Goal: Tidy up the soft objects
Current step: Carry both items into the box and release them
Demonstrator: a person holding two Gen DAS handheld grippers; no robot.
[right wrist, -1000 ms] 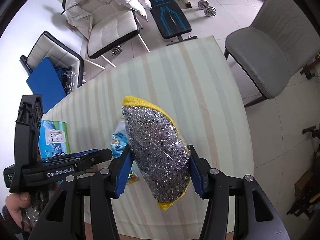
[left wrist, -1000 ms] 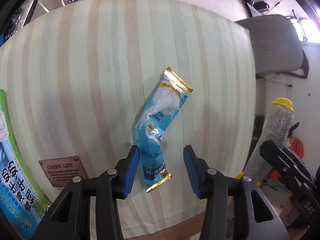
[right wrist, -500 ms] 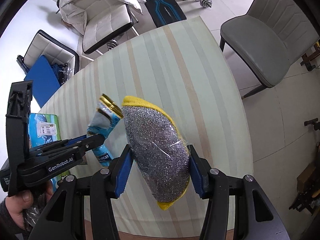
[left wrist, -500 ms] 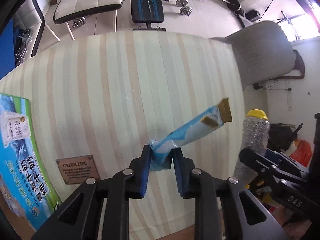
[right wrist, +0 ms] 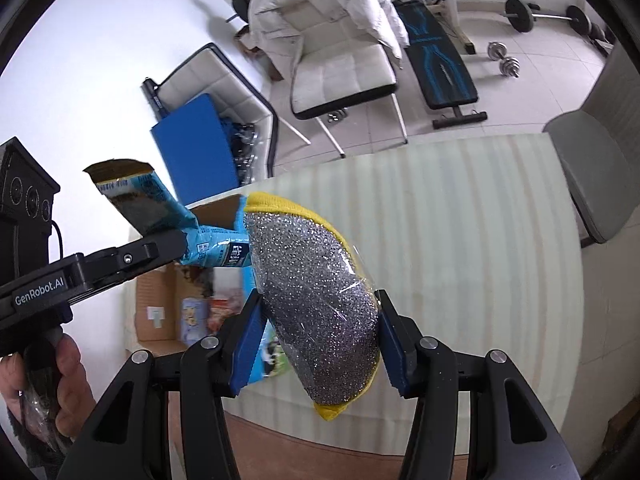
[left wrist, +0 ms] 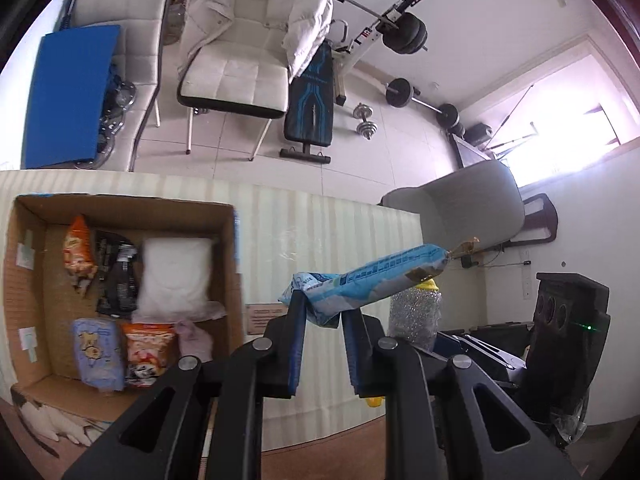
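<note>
My left gripper is shut on one end of a light-blue snack packet and holds it in the air above the striped table; the packet also shows in the right wrist view. My right gripper is shut on a silver glittery scouring sponge with a yellow rim, which also shows in the left wrist view. An open cardboard box lies to the left with several snack bags, a white pad and a pink cloth inside.
The striped table reaches a wooden front edge. Beyond it stand a white chair with a white jacket, a grey chair, a blue board, and a weight bench with dumbbells.
My left gripper closed on the blue packet, lifted it off the table and swung left, bringing the cardboard box into view. My right gripper rose, still holding the sponge.
</note>
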